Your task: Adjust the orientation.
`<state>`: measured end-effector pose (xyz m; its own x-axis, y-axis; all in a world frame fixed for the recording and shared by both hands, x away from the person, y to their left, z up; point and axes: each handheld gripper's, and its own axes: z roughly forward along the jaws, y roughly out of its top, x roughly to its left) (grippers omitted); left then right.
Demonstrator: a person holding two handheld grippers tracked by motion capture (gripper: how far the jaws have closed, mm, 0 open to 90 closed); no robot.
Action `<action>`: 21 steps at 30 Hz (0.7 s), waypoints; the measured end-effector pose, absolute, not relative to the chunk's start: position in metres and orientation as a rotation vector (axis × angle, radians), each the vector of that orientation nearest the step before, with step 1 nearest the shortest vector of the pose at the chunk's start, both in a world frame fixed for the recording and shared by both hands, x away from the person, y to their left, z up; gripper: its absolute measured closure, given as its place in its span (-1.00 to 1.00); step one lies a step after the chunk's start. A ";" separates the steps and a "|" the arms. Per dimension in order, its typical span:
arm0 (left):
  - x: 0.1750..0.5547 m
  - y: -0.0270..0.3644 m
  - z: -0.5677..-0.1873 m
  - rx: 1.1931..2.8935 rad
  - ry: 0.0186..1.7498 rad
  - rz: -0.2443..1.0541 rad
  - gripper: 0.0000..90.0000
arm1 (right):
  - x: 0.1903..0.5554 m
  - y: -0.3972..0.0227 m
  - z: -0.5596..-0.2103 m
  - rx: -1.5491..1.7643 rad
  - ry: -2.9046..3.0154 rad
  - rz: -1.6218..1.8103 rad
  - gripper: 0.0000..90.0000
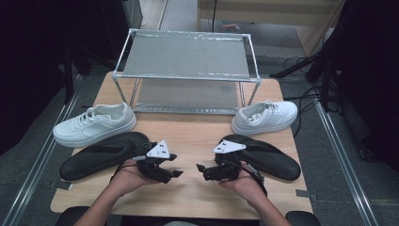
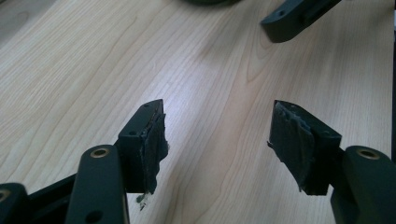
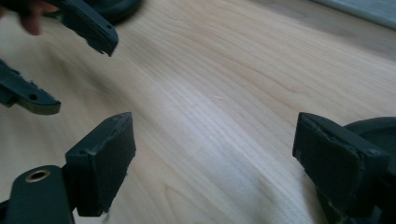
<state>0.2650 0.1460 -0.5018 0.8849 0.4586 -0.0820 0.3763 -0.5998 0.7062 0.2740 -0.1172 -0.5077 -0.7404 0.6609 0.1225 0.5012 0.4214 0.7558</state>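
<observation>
Currently both jaw pairs gape wide, holding nothing: left gripper (image 1: 175,165) beside the left black slipper (image 1: 104,155), right gripper (image 1: 201,172) beside the right black slipper (image 1: 263,157). Risk: floppy slipper rims could slide from the pads on a shallow bite.

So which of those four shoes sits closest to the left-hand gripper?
The black slipper on the left: its toe end lies right beside the left gripper. The white sneaker behind it is farther back, and the other black slipper and white sneaker lie across the table.

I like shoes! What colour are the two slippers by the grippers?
Both slippers, left and right, are black; the high view shows it best.
</observation>
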 end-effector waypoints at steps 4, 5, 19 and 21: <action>0.267 0.150 -0.504 2.271 0.648 0.074 -0.06 | 0.275 -0.119 -0.507 0.980 2.522 1.198 -0.69; 0.267 0.151 -0.503 2.273 0.653 0.064 -0.06 | 0.274 -0.119 -0.507 0.955 2.534 1.185 -0.70; 0.274 0.159 -0.505 2.283 0.681 -0.006 -0.11 | 0.278 -0.129 -0.502 0.923 2.553 1.256 -0.53; 0.276 0.159 -0.505 2.301 0.683 -0.025 -0.12 | 0.279 -0.130 -0.502 0.920 2.542 1.269 -0.39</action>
<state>0.2763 0.1592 -0.5055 0.8593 0.4667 -0.2093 0.4807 -0.5967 0.6425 0.2793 -0.1301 -0.5022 -0.7994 0.5868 0.1289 0.4557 0.4524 0.7666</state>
